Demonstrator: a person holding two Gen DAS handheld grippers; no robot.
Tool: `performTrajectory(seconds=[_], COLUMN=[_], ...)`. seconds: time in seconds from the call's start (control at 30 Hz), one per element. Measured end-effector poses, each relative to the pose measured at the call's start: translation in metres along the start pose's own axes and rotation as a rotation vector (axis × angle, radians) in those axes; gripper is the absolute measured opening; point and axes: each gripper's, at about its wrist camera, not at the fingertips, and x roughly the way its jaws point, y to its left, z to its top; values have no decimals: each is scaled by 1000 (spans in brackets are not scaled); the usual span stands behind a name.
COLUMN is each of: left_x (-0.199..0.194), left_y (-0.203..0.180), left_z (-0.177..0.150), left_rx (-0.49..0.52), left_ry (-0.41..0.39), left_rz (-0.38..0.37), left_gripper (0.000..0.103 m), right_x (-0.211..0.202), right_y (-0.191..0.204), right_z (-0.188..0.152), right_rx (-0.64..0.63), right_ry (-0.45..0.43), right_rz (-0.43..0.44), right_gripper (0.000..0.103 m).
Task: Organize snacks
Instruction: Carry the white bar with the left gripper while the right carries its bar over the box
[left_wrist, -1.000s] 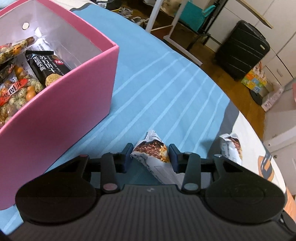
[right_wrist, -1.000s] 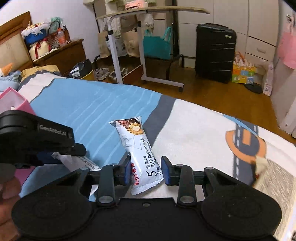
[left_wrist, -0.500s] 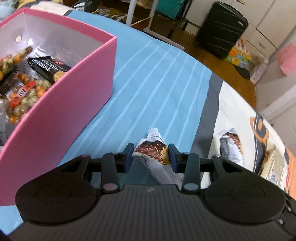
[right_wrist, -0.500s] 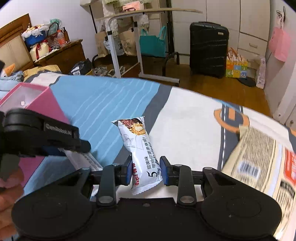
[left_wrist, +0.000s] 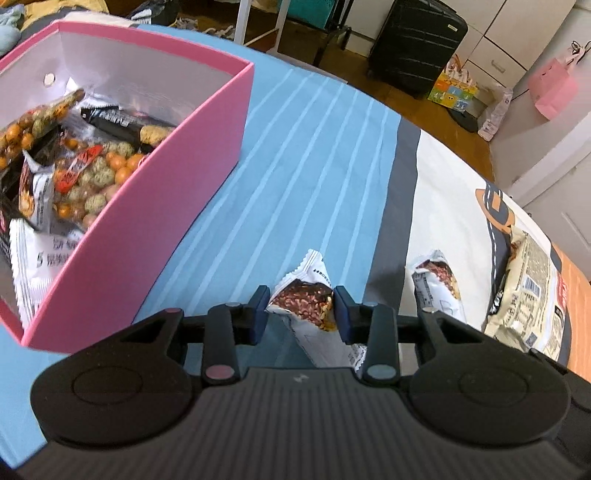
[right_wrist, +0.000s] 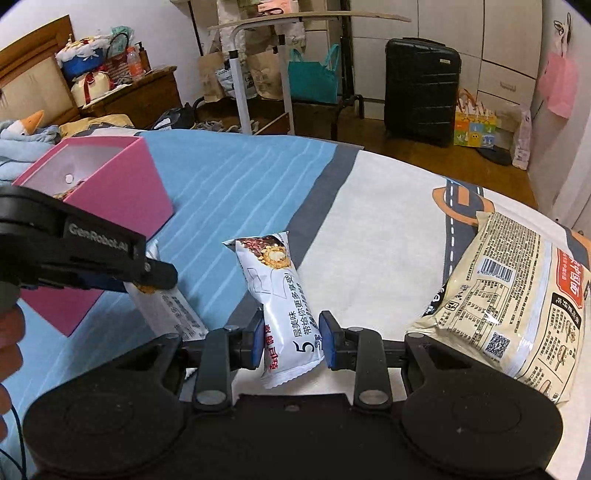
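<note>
1. Right tongs (right_wrist: 291, 341) are clamped across the lower end of a white snack bar (right_wrist: 280, 295), lifted clear of the bed (right_wrist: 369, 229), ready to carry, I'd say.
2. Left tongs (left_wrist: 300, 314) have just been closing and now pinch a second snack bar (left_wrist: 308, 306) by its printed end.
3. A big cream snack bag (right_wrist: 517, 295) lies on the bed, not yet picked.
4. Beyond, the pink box (left_wrist: 155, 229), open-topped and already holding packets, sits near: the likely drop spot.

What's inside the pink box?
Pink box holds peanut-snack bags, a black packet and a white bar. Its floor and lower layers are covered.
</note>
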Motion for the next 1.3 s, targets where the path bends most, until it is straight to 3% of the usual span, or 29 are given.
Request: performTrajectory(seconds=[0.3, 0.5, 0.77, 1.1, 1.3], left_x=[-29, -50, -86, -134, -171], left_y=[7, 24, 54, 94, 118], left_z=[-16, -36, -55, -61, -43], left_rx=[60, 68, 75, 134, 129], left_ry=[-30, 12, 30, 42, -45], left_rz=[16, -3, -8, 6, 2], left_gripper=[35, 35, 35, 35, 35], right_x=[-14, -31, -57, -85, -95], right_y=[20, 32, 63, 106, 133], right_z=[-18, -39, -45, -32, -11], right_rx=[-42, -33, -111, -209, -312], right_ry=[42, 80, 90, 106, 89], right_rz=[-6, 60, 153, 292, 337], right_gripper=[35, 35, 35, 35, 35])
